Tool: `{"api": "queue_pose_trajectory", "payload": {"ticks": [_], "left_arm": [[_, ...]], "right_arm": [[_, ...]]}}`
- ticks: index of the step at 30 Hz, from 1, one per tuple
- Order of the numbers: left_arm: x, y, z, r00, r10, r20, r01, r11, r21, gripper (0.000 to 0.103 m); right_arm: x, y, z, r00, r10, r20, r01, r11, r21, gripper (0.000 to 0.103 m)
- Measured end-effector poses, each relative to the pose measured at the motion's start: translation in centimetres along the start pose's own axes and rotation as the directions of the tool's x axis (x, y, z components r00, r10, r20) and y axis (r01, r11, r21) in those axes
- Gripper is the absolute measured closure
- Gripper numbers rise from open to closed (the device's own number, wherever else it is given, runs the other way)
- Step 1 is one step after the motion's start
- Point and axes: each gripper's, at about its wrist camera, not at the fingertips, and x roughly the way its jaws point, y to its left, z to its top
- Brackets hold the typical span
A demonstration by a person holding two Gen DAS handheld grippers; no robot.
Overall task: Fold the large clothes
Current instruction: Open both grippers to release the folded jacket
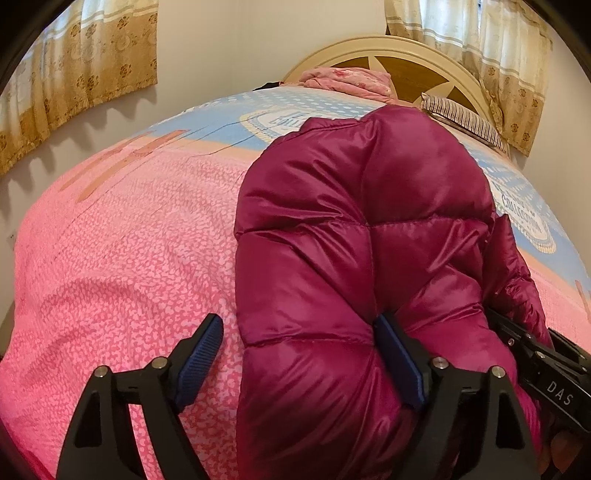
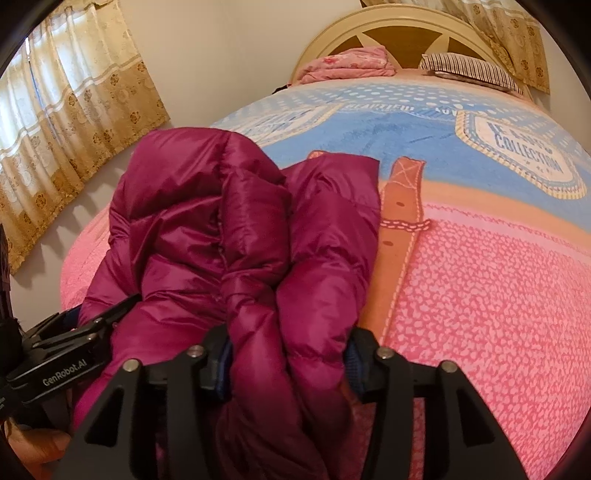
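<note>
Left wrist view: the magenta puffer jacket (image 1: 362, 229) lies bundled on the bed (image 1: 122, 236), apparently folded. The left gripper (image 1: 301, 354) has its jaws wide, pads barely touching; the right gripper (image 2: 290, 363) loosely straddles a fold, releasing. Only tidying seems left.

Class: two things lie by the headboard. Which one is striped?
The pillow on the right is striped; the folded pink cloth left of it carries a faint floral print.

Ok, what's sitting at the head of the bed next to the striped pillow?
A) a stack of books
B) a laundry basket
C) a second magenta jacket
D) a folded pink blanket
D: a folded pink blanket lies against the headboard, left of the striped pillow.
</note>
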Motion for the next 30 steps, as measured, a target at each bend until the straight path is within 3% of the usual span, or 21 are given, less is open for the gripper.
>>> {"api": "queue_pose_trajectory", "payload": {"ticks": [11,19,26,30], "left_arm": [[-0.3,0.1,0.0,1.0,0.006,-0.007,-0.006,1.0,-0.001,0.015],[-1.7,-0.1,0.3,0.999,0.032,-0.005,-0.032,0.999,0.044,0.015],[-8.7,0.5,0.6,0.993,0.031,0.112,-0.038,0.997,0.065,0.016],[-13.9,1.3,0.5,0.98,0.0,0.201,-0.016,0.997,0.08,0.016]], "right_arm": [[0.2,-0.5,0.2,1.0,-0.029,-0.013,0.029,1.0,-0.002,0.039],[-0.6,0.3,0.5,0.998,-0.058,-0.009,0.057,0.998,-0.021,0.037],[-6.2,1.3,1.3,0.993,-0.057,0.102,0.058,0.998,-0.003,0.027],[-10.6,2.6,1.4,0.984,-0.047,0.173,0.052,0.998,-0.027,0.025]]}}
